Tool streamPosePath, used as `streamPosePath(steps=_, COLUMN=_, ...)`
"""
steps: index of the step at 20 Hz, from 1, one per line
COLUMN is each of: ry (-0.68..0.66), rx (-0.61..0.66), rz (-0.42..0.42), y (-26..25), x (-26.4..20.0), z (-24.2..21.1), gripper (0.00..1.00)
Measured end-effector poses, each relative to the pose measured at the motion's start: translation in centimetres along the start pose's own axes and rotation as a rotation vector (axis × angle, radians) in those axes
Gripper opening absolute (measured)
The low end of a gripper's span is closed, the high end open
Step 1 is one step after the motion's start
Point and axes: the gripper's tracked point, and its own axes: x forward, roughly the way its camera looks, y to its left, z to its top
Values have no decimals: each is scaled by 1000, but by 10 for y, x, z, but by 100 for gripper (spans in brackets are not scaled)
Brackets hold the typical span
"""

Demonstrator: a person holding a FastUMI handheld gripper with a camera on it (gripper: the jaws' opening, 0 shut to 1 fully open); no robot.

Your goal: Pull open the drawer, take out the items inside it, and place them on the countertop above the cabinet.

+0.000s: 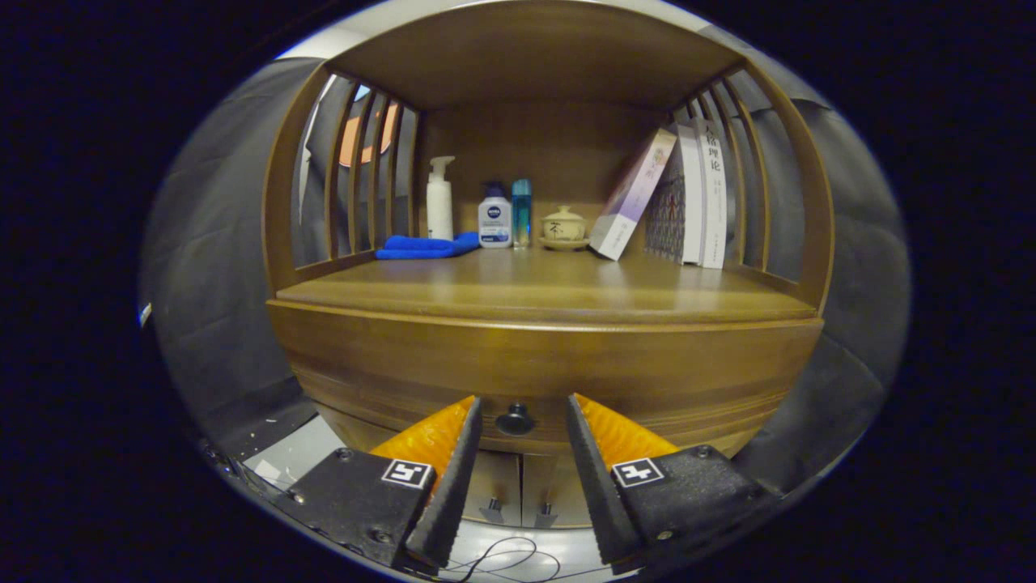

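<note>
Gripper (522, 409) low centre of frame, fingers spread apart, grasping nothing. Drawer knob (515, 419) sits in the gap between the fingertips, untouched by either as far as the view allows. Drawer (388, 368) front spans the middle of the frame and looks closed; its contents are hidden. Countertop (550, 283) lies just above the drawer, bare toward the front edge. Along its back, left to right: blue cloth (425, 246), white pump bottle (439, 199), small white bottle (494, 218), blue bottle (521, 212), lidded cup on saucer (564, 227), books (688, 194), one leaning left against the upright ones. Cabinet doors (518, 490) visible at bottom centre, below the drawer, with a thin cable (494, 559) on the floor in front.
</note>
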Motion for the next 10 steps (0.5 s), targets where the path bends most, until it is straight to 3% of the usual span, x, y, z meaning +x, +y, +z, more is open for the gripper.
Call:
streamPosePath(steps=8, ry=2, rx=-10, rz=-39, y=8, x=16, z=-12, gripper=51)
streamPosePath(steps=10, ry=-7, rx=-18, rz=-59, y=7, x=15, z=-12, gripper=38)
